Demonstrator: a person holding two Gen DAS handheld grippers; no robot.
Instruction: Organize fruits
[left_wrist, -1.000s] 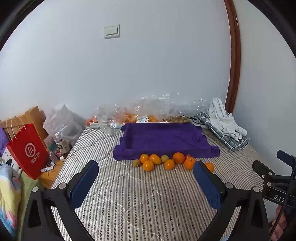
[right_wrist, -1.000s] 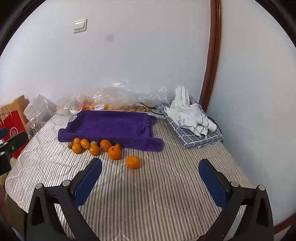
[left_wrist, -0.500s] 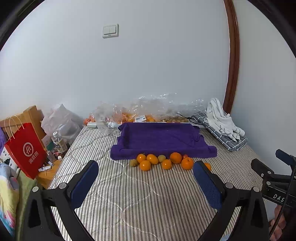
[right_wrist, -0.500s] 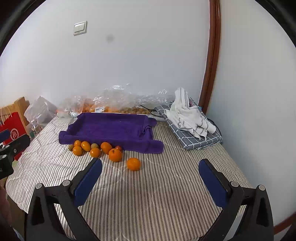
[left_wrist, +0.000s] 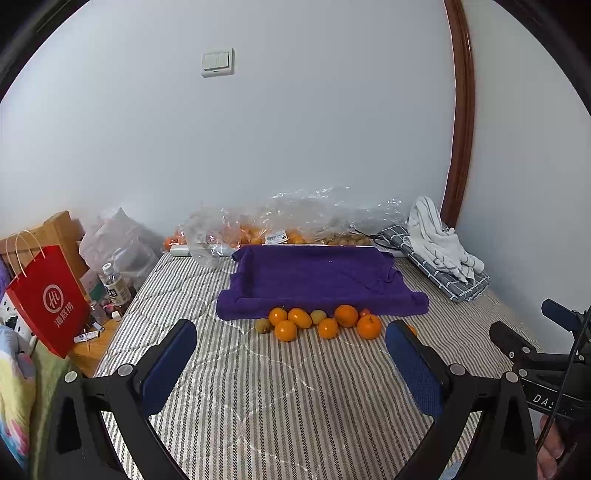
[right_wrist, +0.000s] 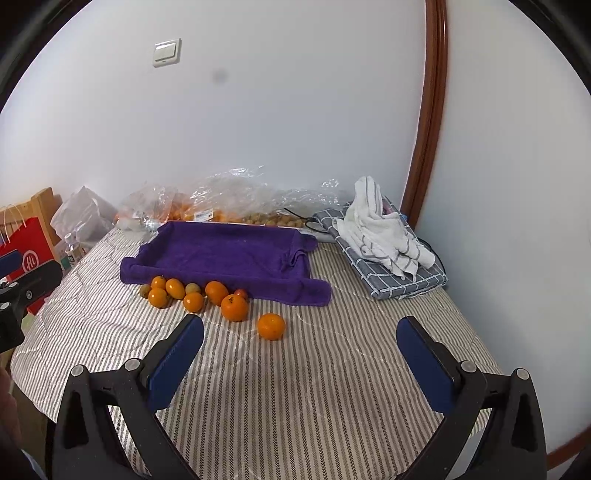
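A cluster of fruits (left_wrist: 317, 323) is seen on the striped bed cover (left_wrist: 280, 398), lined up just against the near edge of the purple towel (left_wrist: 317, 280). Most are orange citrus; two small greenish-brown ones sit among them, one at the left end of the row (left_wrist: 263, 325) and one mid-row (left_wrist: 318, 316). A small red fruit (right_wrist: 241, 294) is tucked against the towel's edge behind the largest orange (right_wrist: 234, 307). A single orange (right_wrist: 271, 326) lies apart from the cluster, nearer the camera and to the right of it, well short of the towel. The towel is draped over a shallow tray shape, its inside bare of fruit.

Behind the towel, against the wall, clear plastic bags (right_wrist: 229, 203) holding more orange and brownish fruit are noted. To the right of the towel, a white striped cloth (right_wrist: 384, 229) is heaped on a folded grey checked cloth (right_wrist: 402, 277). To the left of the towel, off the bed, a red paper bag (left_wrist: 48, 299) and a bottle (left_wrist: 114, 284) are seen.

The left gripper (left_wrist: 288, 339) is held above the bed cover, short of the fruit row, jaws wide apart and holding nothing. The right gripper (right_wrist: 301, 332) is likewise held with jaws wide apart and bare, the lone orange lying beyond and between its fingertips.
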